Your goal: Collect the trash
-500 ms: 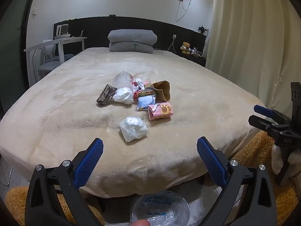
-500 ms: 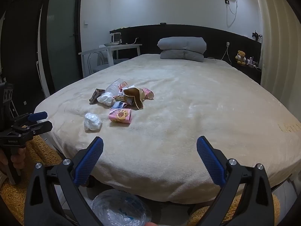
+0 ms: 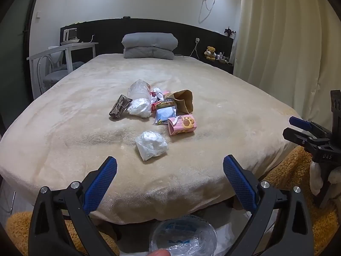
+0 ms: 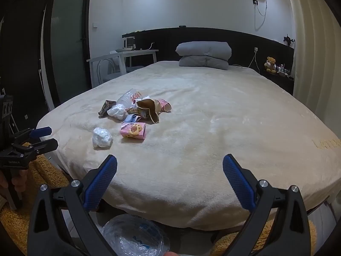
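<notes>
Now both tongs spread, empty: left tongs, right tongs; white wad just ahead of left; approach low, pinch its centre.

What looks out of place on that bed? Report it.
A heap of trash lies mid-bed: crushed clear bottle, torn paper bag, pink snack box, wrappers. One crumpled white wad sits apart, nearer the foot.

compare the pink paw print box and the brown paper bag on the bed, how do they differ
The pink paw print box is pink with a printed paw, while the brown paper bag is plain brown. The box lies apart at the near edge of the pile; the bag sits farther back, against other wrappers. The box is smaller and boxy; the bag is larger and crumpled. Both lie on their sides, open-ended, on the bed.
</notes>
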Available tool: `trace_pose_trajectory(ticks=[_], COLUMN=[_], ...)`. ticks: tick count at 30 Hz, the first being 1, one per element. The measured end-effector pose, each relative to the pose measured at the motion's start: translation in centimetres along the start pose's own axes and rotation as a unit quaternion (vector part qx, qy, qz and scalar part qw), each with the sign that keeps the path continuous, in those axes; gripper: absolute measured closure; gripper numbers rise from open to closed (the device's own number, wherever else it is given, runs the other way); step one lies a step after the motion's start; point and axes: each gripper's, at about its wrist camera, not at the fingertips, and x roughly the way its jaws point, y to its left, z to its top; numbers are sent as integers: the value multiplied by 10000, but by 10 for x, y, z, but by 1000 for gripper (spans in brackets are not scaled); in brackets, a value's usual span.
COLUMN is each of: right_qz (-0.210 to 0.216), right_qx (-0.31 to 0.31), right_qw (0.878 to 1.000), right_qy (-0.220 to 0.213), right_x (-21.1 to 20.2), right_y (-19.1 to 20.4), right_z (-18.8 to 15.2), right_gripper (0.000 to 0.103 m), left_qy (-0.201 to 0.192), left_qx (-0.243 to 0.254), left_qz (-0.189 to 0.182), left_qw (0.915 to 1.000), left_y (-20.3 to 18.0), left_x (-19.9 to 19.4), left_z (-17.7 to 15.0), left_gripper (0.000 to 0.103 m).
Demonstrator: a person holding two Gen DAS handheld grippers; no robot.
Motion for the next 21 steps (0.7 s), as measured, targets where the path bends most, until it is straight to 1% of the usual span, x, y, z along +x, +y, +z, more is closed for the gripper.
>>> trace_pose_trajectory(ticks=[5,7,21], right_qz=[-11,-87,-75], right_qx=[-103,-109,-146], right_qw=[9999,9999,9999], right_qy=[3,-30,6], right_x=[0,-2,2], right_y=[4,4,6], right_z=[0,0,-1], right_gripper=[5,5,5], left_qy=[2,14,15], left_qx=[106,135,204], left_qz=[-16,-12,-62], left_qw=[9999,9999,9998], left_y=[-5,-7,-11], left_x=[-2,-1,0], left_z=[-1,0,0], left_gripper=[6,6,6])
